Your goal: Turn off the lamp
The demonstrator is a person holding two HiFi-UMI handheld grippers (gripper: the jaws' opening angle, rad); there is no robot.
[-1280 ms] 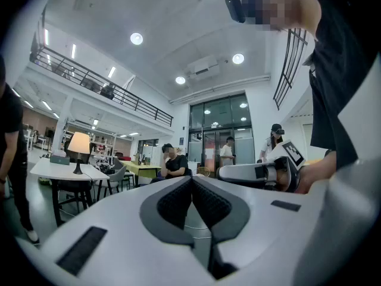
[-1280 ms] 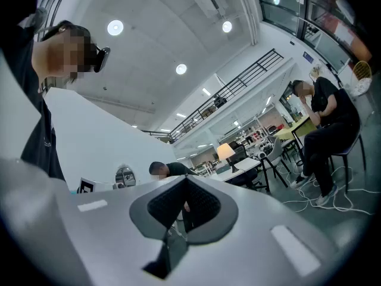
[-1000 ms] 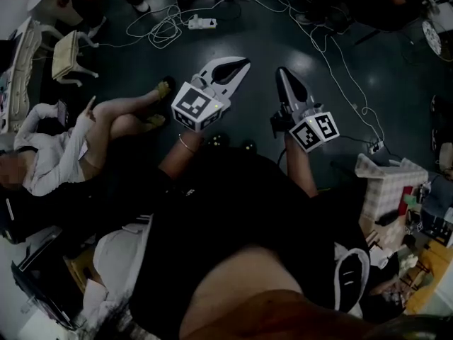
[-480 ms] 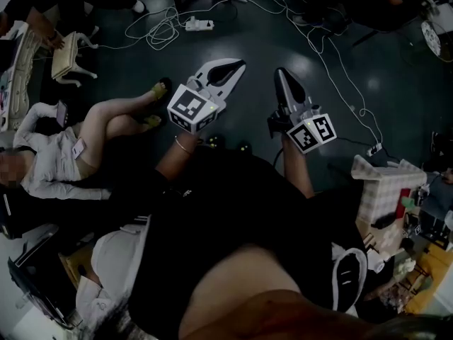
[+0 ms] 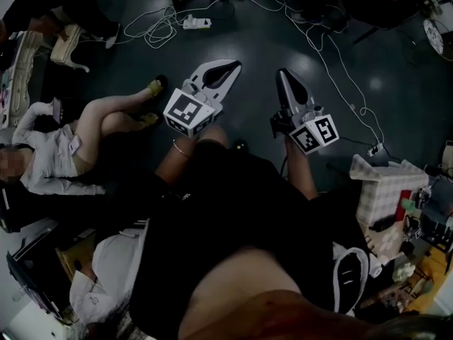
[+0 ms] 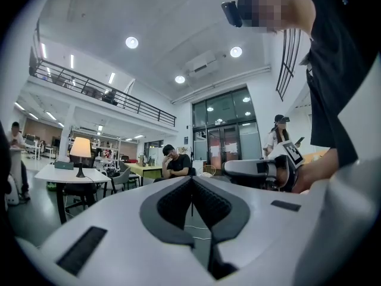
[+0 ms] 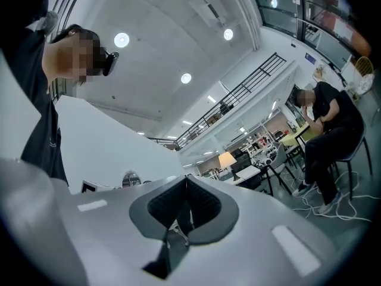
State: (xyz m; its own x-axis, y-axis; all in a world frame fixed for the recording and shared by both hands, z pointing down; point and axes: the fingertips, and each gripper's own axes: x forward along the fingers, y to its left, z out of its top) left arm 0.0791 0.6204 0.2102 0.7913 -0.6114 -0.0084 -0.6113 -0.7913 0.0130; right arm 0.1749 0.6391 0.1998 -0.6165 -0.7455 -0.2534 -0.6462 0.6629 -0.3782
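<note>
The lamp (image 6: 80,149) has a pale lit shade on a dark stem and stands far off on a white table (image 6: 59,174), left of centre in the left gripper view. The right gripper view shows the same lamp (image 7: 227,159), small and distant, just right of the jaws. In the head view my left gripper (image 5: 230,65) and right gripper (image 5: 287,75) are held side by side over the dark floor, pointing ahead. Both are shut with nothing between the jaws (image 6: 191,180) (image 7: 186,180). The right gripper (image 6: 229,168) also shows at the right of the left gripper view.
A person (image 5: 92,129) sits on the floor to the left. White cables and a power strip (image 5: 197,23) lie ahead. A checked bag (image 5: 386,186) stands at the right. A seated person (image 6: 176,162) is straight ahead, and another (image 7: 333,121) sits at the right.
The floor, cables and the sitting person have slid a little in the head view as I move forward. Both grippers keep their pose and stay shut.
</note>
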